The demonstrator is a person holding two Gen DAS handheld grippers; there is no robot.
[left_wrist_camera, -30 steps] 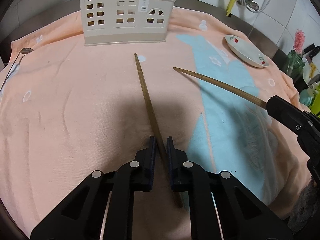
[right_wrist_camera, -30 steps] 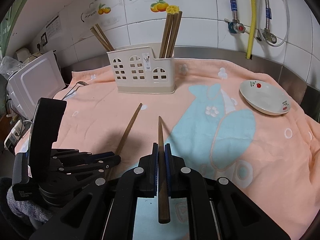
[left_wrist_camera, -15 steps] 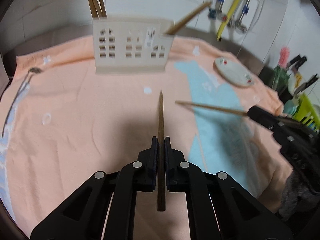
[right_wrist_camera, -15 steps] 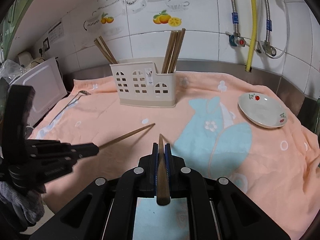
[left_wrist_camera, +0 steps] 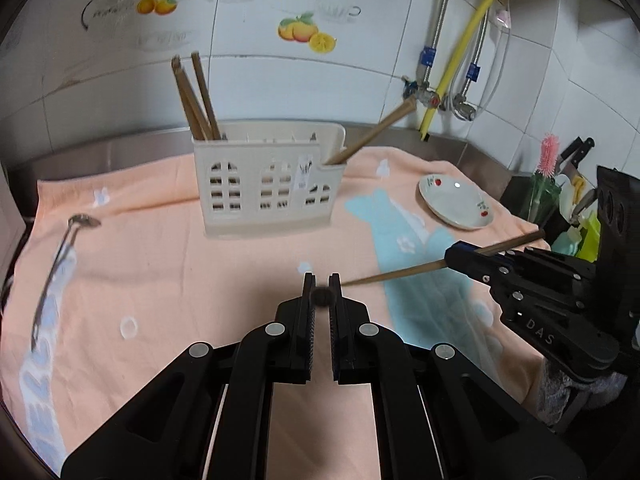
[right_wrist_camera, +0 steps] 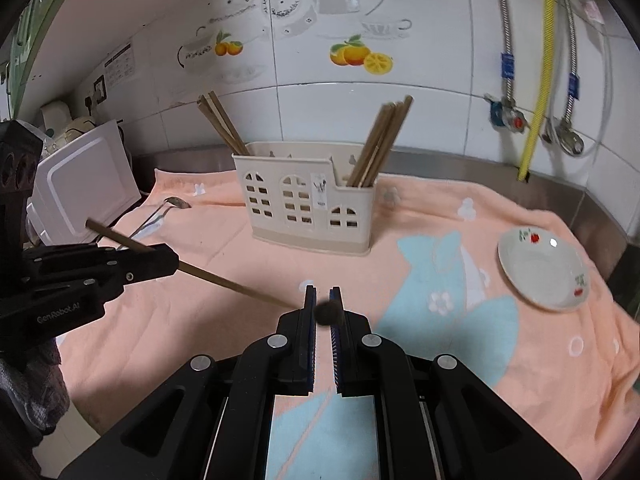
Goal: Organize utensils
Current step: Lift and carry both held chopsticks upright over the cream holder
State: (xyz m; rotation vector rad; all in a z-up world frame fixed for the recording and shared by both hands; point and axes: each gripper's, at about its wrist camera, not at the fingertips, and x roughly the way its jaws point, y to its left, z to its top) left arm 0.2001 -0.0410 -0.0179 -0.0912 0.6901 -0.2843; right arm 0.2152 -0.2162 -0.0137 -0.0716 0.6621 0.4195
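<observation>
Now each gripper is clamped on one chopstick. Seen from its own camera, the left gripper pinches its stick end-on, so only a dark round butt shows between the pads; from the right camera the same left chopstick runs out of the jaws, slanting down to the right, its tip close to the right gripper's fingers. The right gripper likewise shows a blurred round end between its pads, and from the left camera the right chopstick pokes leftward from that gripper, its tip near the left gripper's fingers. Whether the two sticks touch I cannot tell. Both are held above the towel, peach with a pale blue figure.

Beyond stands the cream holder, upright on the towel. A bundle of chopsticks leans in its left end, another bundle in its right compartment. A spoon lies on the towel to the holder's left, a white dish well off to the right. Behind is a tiled wall.
</observation>
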